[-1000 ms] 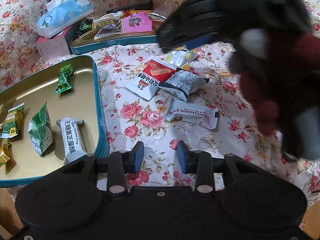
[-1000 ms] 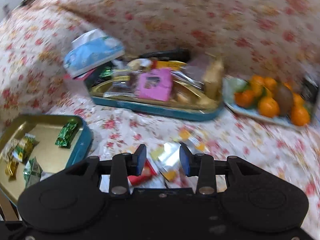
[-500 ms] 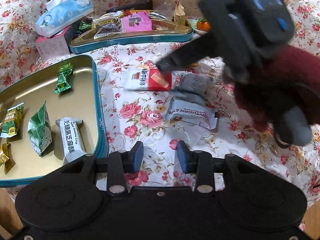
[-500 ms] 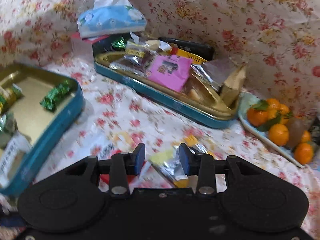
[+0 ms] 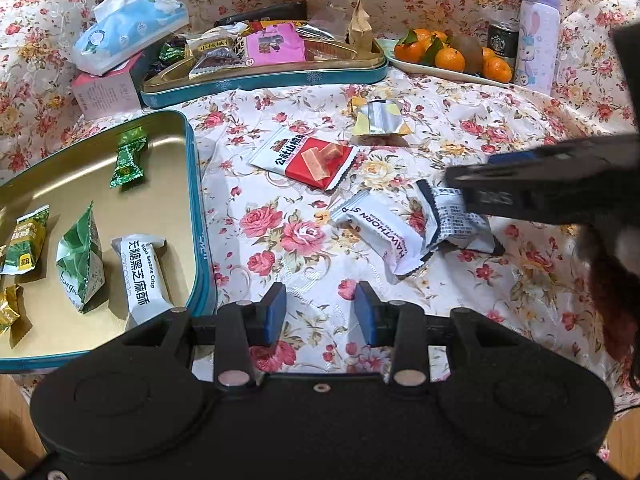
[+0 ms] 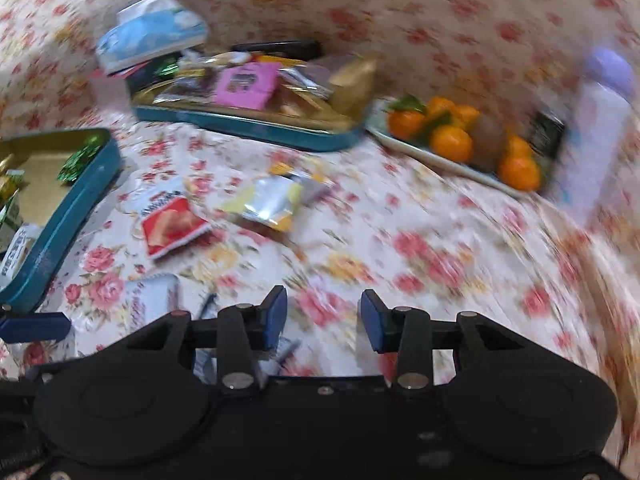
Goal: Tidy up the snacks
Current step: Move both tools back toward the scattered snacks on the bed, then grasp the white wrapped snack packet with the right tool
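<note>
My left gripper [image 5: 320,312] is open and holds nothing, just right of the gold tin with a teal rim [image 5: 196,200]. That tin holds a green candy [image 5: 128,158], a white sesame crisp bar [image 5: 140,276] and green packets. Loose on the cloth lie a red-and-white packet [image 5: 308,158], a yellow-silver packet [image 5: 378,120], a white Hawthorn packet [image 5: 384,236] and a grey-white packet [image 5: 456,224]. My right gripper [image 5: 464,184] reaches in from the right, over the grey-white packet's top edge. In its own blurred view, the right gripper [image 6: 322,316] is open with only cloth between the fingers.
A second teal tin [image 5: 264,80] piled with several snacks stands at the back. A tissue box [image 5: 128,28] is at the back left. A plate of oranges [image 5: 448,56], a dark can and a lilac bottle [image 5: 536,32] stand at the back right. Floral cloth covers everything.
The right gripper swept from the upper middle of the left wrist view to the right edge. The grey-white packet now lies further right and nearer, and the Hawthorn packet has turned. The left gripper stayed put.
</note>
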